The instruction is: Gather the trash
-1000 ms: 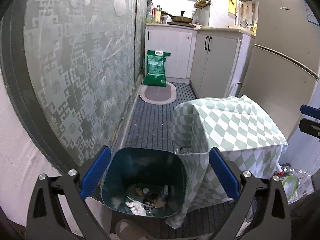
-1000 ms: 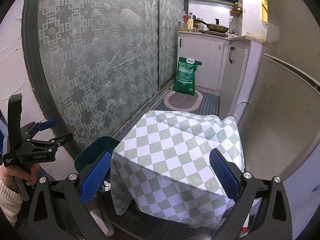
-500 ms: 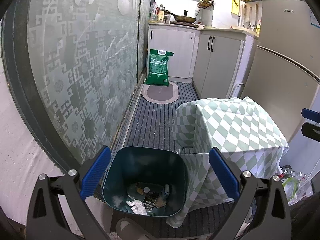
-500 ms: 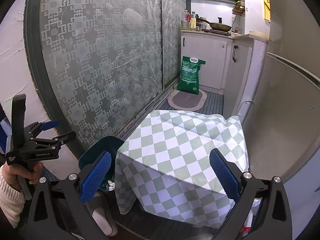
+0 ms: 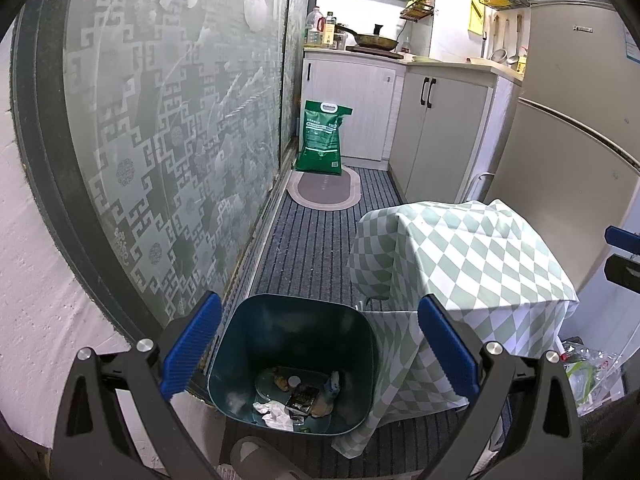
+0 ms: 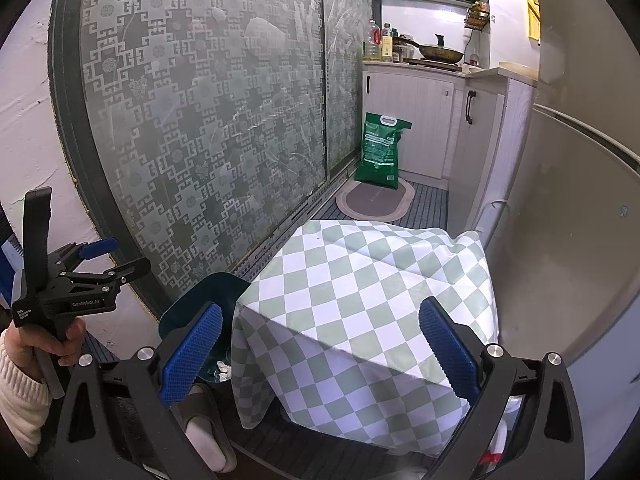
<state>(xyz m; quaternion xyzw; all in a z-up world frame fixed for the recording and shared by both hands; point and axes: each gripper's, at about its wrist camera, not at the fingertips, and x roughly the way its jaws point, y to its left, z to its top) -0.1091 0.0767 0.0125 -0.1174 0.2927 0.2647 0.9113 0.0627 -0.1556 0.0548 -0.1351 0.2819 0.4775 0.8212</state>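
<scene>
A dark teal trash bin [image 5: 294,332] stands on the floor beside a small table under a green-and-white checked cloth [image 5: 460,260]. Crumpled tissue [image 5: 274,414], a dark wrapper [image 5: 303,396] and other scraps lie in its bottom. My left gripper [image 5: 318,354] is open and empty above the bin. My right gripper [image 6: 318,354] is open and empty over the near edge of the checked cloth [image 6: 360,300]; the bin [image 6: 200,300] shows partly behind its left finger. The left gripper also shows in the right wrist view [image 6: 104,260], held in a hand.
A patterned frosted glass sliding door [image 5: 180,120] runs along the left. A fridge [image 5: 560,160] stands on the right. A green bag [image 5: 322,136] and an oval mat [image 5: 324,190] lie by the white cabinets [image 5: 440,128]. A clear plastic bag [image 5: 588,368] lies at right. A slipper [image 6: 204,428] is underfoot.
Both views have drifted slightly; the bin and covered table sit a little further right and lower in view. Both grippers stay open and empty.
</scene>
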